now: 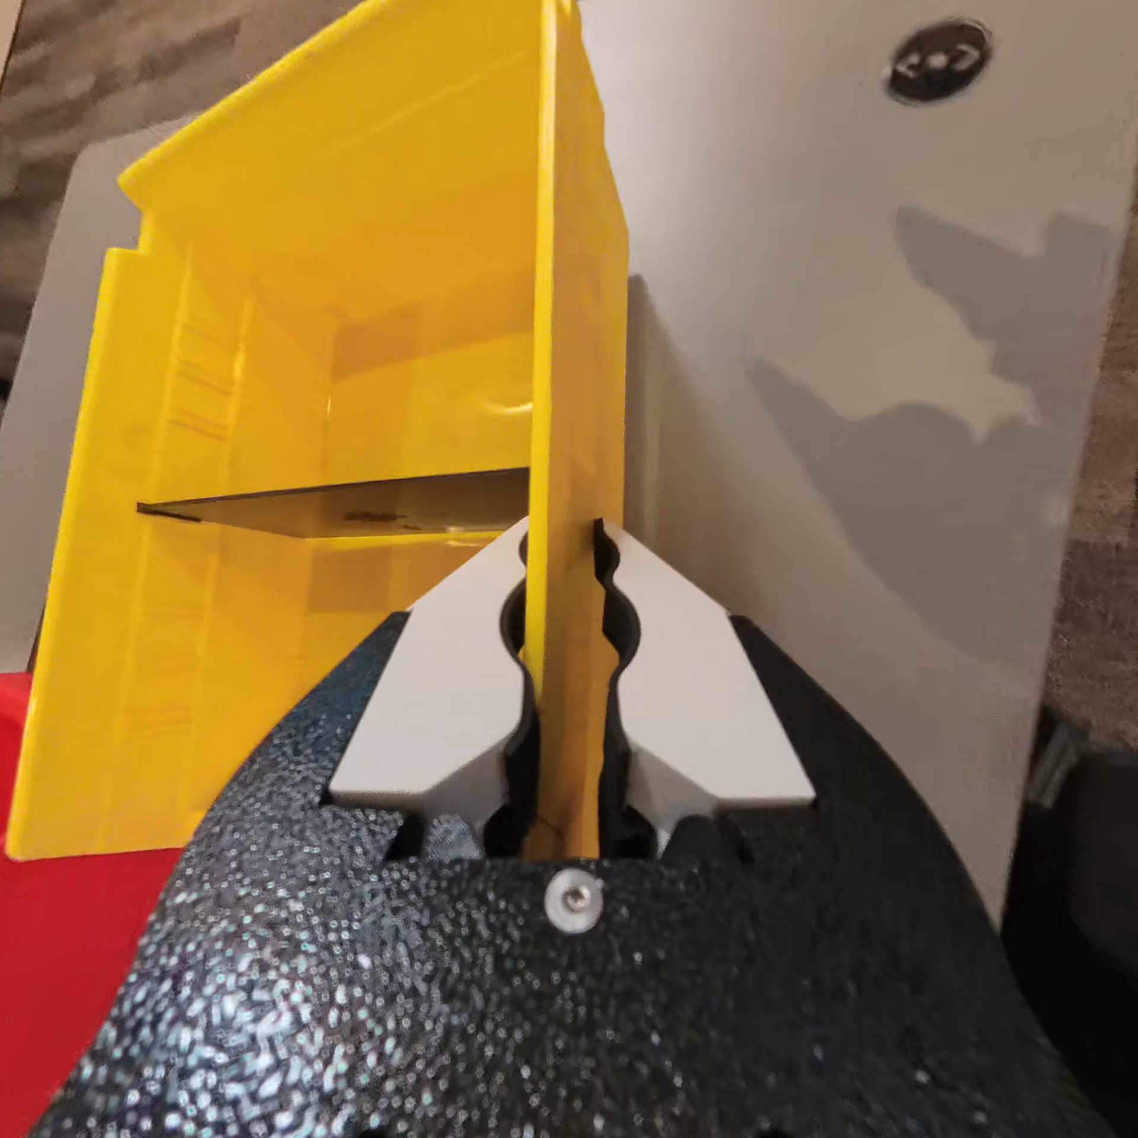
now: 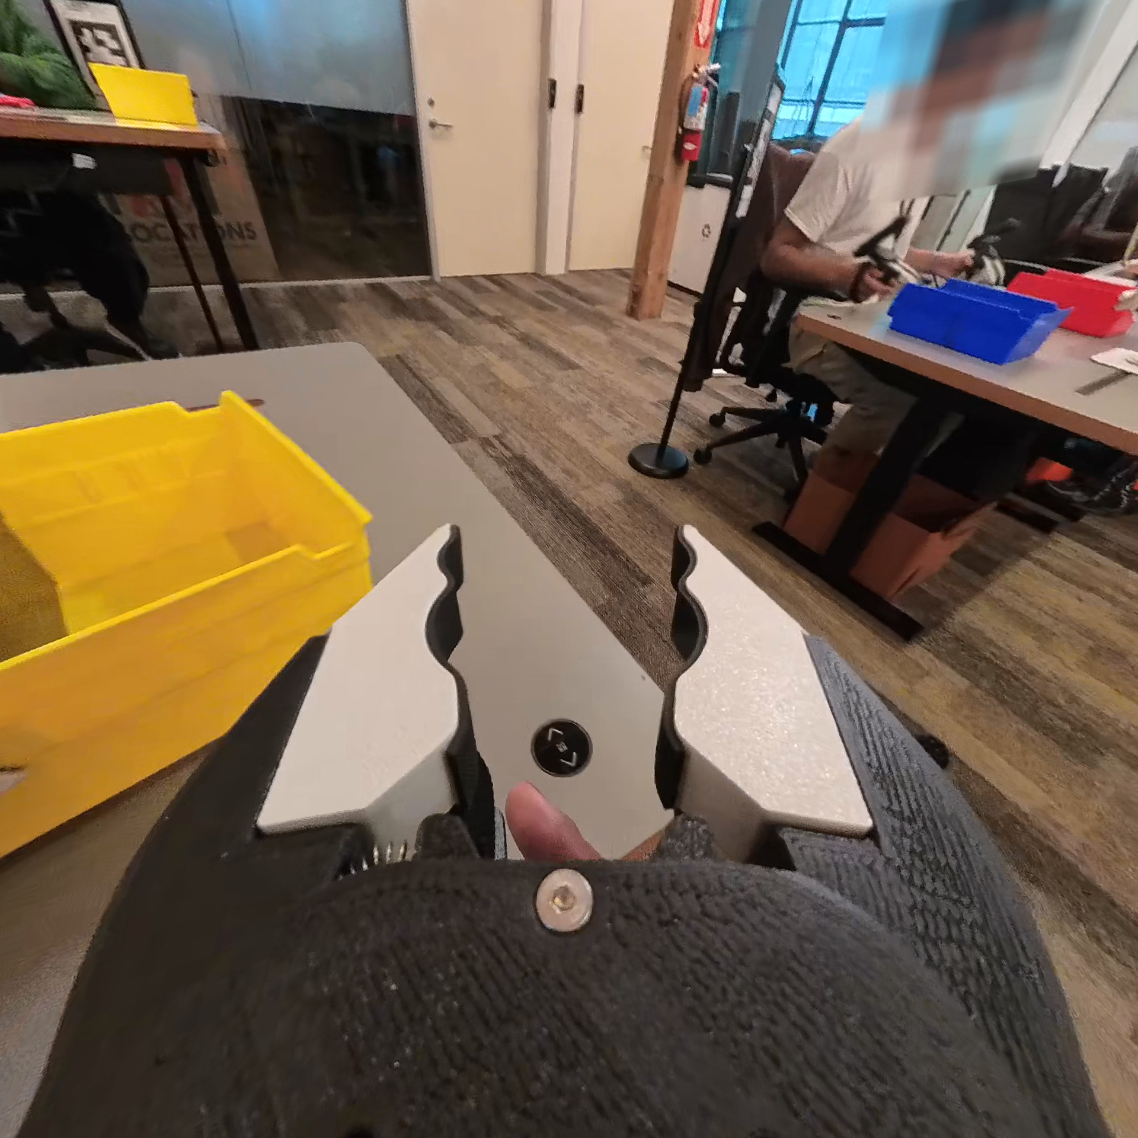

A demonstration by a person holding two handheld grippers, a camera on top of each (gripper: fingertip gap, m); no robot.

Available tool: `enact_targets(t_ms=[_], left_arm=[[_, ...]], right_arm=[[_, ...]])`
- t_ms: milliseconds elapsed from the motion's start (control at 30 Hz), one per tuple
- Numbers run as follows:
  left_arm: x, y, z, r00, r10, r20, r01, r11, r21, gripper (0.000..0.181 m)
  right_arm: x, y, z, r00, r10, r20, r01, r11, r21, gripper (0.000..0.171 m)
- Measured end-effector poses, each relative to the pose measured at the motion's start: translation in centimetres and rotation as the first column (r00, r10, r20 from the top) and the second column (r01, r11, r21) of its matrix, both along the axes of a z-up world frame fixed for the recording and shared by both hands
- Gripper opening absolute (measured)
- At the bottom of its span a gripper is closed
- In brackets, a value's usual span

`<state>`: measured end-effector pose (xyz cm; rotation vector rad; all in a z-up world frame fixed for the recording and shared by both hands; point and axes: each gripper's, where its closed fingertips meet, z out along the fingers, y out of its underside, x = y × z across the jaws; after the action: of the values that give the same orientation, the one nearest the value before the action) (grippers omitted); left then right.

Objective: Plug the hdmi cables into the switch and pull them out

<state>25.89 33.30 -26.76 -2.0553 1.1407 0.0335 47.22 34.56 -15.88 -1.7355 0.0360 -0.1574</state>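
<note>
My left gripper (image 1: 563, 523) is shut on the side wall of a yellow plastic bin (image 1: 345, 277), which stands on the grey table (image 1: 800, 308). A thin dark flat piece (image 1: 332, 505) spans the inside of the bin. My right gripper (image 2: 566, 532) is open and empty, above the table's right corner (image 2: 431, 492), with the yellow bin (image 2: 172, 554) to its left. A fingertip (image 2: 542, 825) shows at the base of its fingers. No HDMI cable or switch is recognisable in either view.
A round black button (image 2: 560, 747) is set in the table near its edge; it also shows in the left wrist view (image 1: 939, 61). A red object (image 1: 61, 800) lies beside the bin. A person (image 2: 843, 203) sits at another desk with a blue bin (image 2: 973, 320).
</note>
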Motion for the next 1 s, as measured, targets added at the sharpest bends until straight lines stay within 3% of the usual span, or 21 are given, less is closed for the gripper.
enact_targets(t_ms=[33,133,167,267,300,400,467,533,633,733,800,900,1000], left_arm=[[0.3,0.6,-0.1,1.000,0.014,0.006,-0.014,1.000,0.001,0.013],[0.6,1.8,-0.6,1.000,0.021,-0.013,-0.020,0.999,0.036,0.020],[0.2,2.3,-0.4,0.999,0.043,-0.015,-0.042,0.996,0.077,0.031],[-1.7,2.4,0.2,0.996,0.087,-0.015,-0.085,0.990,0.113,0.110],[-2.6,2.2,0.6,0.996,0.095,0.002,-0.094,0.988,0.121,0.127],[-5.5,1.8,3.4,0.979,0.112,0.170,-0.144,0.971,0.190,0.116],[-5.4,1.3,5.3,0.915,0.068,0.397,-0.145,0.975,0.168,0.104],[-5.0,0.7,6.4,0.860,0.047,0.508,-0.134,0.982,0.136,0.100],[-6.2,0.4,6.9,0.884,0.052,0.465,-0.127,0.983,0.132,0.114],[-11.9,1.7,9.4,0.914,0.103,0.393,-0.219,0.940,0.261,0.100],[-16.3,2.9,10.1,0.905,0.156,0.397,-0.267,0.933,0.241,0.095],[-22.1,5.6,8.4,0.903,0.234,0.360,-0.300,0.944,0.139,0.091],[-25.2,6.7,4.9,0.940,0.253,0.229,-0.263,0.965,0.012,0.084]], right_arm=[[-0.6,0.2,0.2,1.000,0.020,0.013,-0.020,1.000,0.008,0.067],[-3.0,0.8,0.6,0.992,0.104,0.067,-0.106,0.994,0.030,0.067],[-3.9,1.0,0.5,0.988,0.135,0.082,-0.137,0.990,0.026,0.067],[-5.7,1.2,0.6,0.972,0.200,0.119,-0.204,0.979,0.025,0.068],[-6.0,1.2,0.6,0.968,0.215,0.129,-0.220,0.975,0.026,0.068],[-6.5,1.2,0.9,0.966,0.232,0.117,-0.239,0.970,0.044,0.068],[-7.0,1.3,1.4,0.966,0.250,0.064,-0.255,0.964,0.072,0.067],[-8.0,1.2,1.9,0.958,0.285,0.009,-0.285,0.954,0.097,0.067],[-9.6,0.8,2.6,0.938,0.346,0.014,-0.345,0.931,0.118,0.067],[-9.9,0.4,3.3,0.936,0.348,0.044,-0.351,0.927,0.134,0.067],[-10.4,0.3,3.8,0.930,0.367,0.024,-0.366,0.918,0.155,0.067],[-11.6,0.2,4.1,0.907,0.421,-0.014,-0.413,0.895,0.170,0.066],[-12.4,0.3,4.0,0.897,0.443,0.003,-0.438,0.885,0.159,0.067]])
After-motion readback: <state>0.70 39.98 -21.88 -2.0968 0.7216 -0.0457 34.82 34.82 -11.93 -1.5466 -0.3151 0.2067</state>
